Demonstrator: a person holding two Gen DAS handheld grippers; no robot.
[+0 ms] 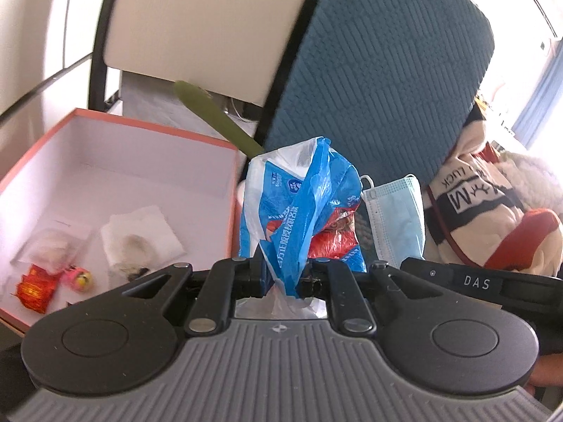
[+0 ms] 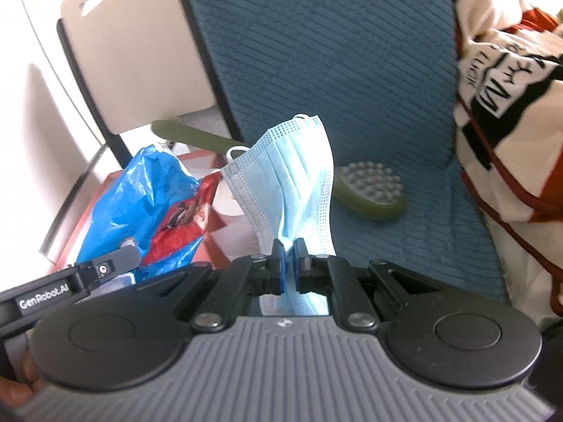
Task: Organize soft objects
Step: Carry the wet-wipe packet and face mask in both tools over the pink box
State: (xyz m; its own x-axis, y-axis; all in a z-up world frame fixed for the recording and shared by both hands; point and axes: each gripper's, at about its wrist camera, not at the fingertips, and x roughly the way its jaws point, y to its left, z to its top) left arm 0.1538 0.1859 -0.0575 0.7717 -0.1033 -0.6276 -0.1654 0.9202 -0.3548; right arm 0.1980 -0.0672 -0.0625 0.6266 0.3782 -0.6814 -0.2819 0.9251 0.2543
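1. The left gripper (image 1: 281, 277) is clamped on a crumpled blue plastic bag (image 1: 302, 204), which stands up from between its jaws.
2. The right gripper (image 2: 288, 267) is pinched tight on a light blue face mask (image 2: 292, 176), which rises straight ahead of its pads.
3. Left of the left gripper sits an open pink-rimmed box (image 1: 140, 128) holding tissues and small wrappers.
4. Beyond the right gripper, a green massage brush (image 2: 369, 193) lies on the blue cushion (image 2: 352, 70).
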